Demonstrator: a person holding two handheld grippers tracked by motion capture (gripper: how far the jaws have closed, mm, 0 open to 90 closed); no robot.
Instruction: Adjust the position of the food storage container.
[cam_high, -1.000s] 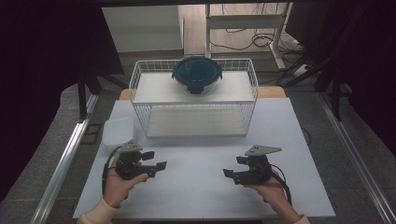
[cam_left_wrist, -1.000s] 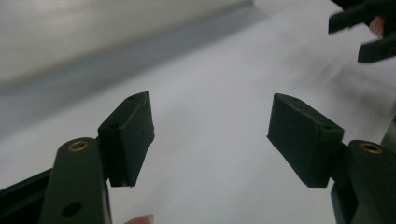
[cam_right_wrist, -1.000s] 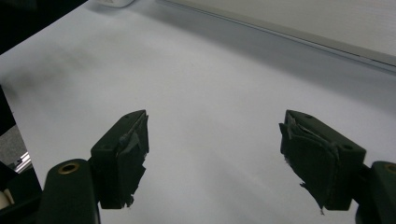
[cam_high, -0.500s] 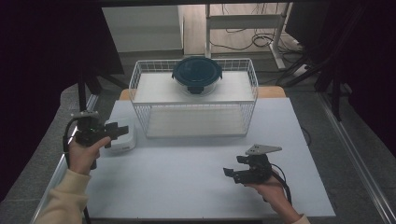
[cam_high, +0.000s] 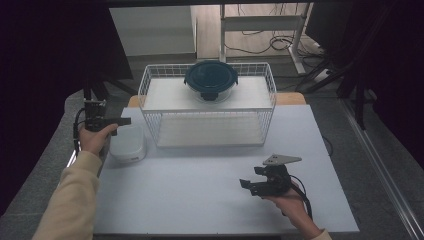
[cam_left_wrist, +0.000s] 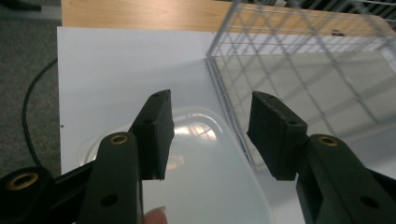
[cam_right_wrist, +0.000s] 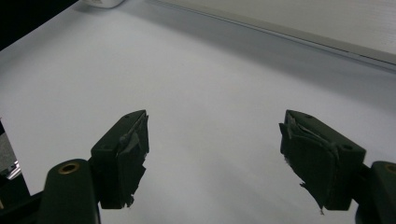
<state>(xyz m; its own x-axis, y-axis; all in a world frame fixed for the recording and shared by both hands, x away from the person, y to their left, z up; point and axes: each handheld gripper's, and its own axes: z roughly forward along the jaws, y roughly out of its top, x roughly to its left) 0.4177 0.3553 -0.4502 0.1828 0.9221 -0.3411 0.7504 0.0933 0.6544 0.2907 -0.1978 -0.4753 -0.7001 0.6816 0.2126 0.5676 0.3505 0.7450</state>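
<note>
In the high view, the left gripper (cam_high: 120, 121) hangs at the table's left edge, just above and beside a white translucent container (cam_high: 128, 143) that sits on the white table (cam_high: 200, 190) close to the left front corner of the wire basket (cam_high: 207, 112); its jaws have just been closing, yet they stand parted and press on nothing. A dark round lidded bowl (cam_high: 210, 80) rests on the basket's upper shelf. The right gripper (cam_high: 248, 185) is held low over the table near the front right, well apart from the container, its jaws spread and empty. In the left gripper view, the container (cam_left_wrist: 210, 172) lies below and between the two black jaws, untouched by either pad, with the basket (cam_left_wrist: 299, 70) just to its right. In the right gripper view, the jaws stand wide apart over bare table (cam_right_wrist: 210, 93), nothing between them.
</note>
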